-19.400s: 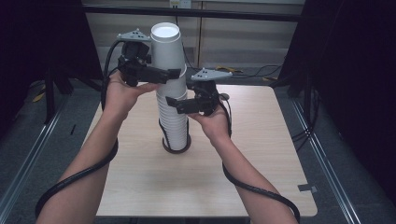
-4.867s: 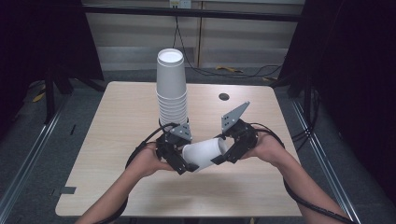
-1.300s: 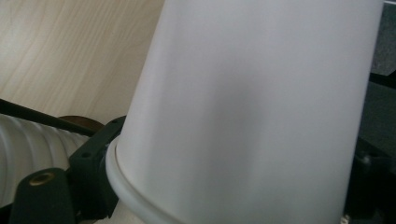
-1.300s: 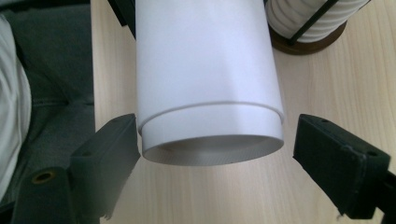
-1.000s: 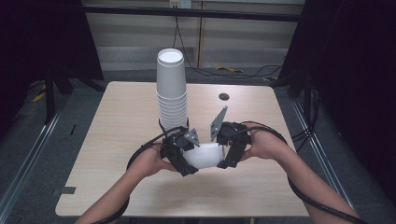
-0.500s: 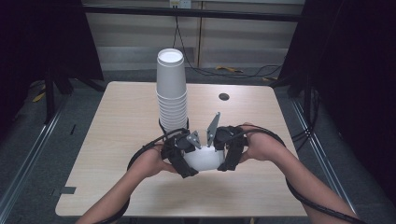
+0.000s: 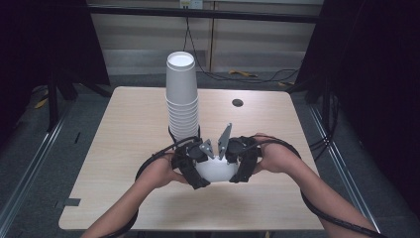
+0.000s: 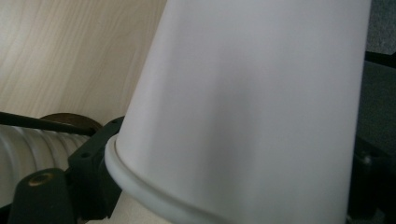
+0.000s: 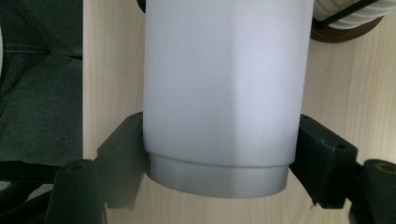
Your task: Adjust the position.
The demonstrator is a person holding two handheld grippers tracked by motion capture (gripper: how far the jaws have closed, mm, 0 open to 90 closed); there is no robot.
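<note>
Pale wooden table (image 7: 124, 148) with a smooth top fills the middle of a dark room. Near its front edge, the left gripper (image 7: 190, 166) and right gripper (image 7: 241, 161) both squeeze one smooth white paper cup (image 7: 215, 170), held sideways between them. Behind stands a tall stack (image 7: 182, 99) of ribbed-looking white cups.

I find no legible text, label, brand, number or sign. The white cup (image 7: 216, 169) I hold is plain on all its visible sides. The cup stack (image 7: 182, 96) behind it is unprinted, and the desk (image 7: 124, 139) around it is unmarked.
</note>
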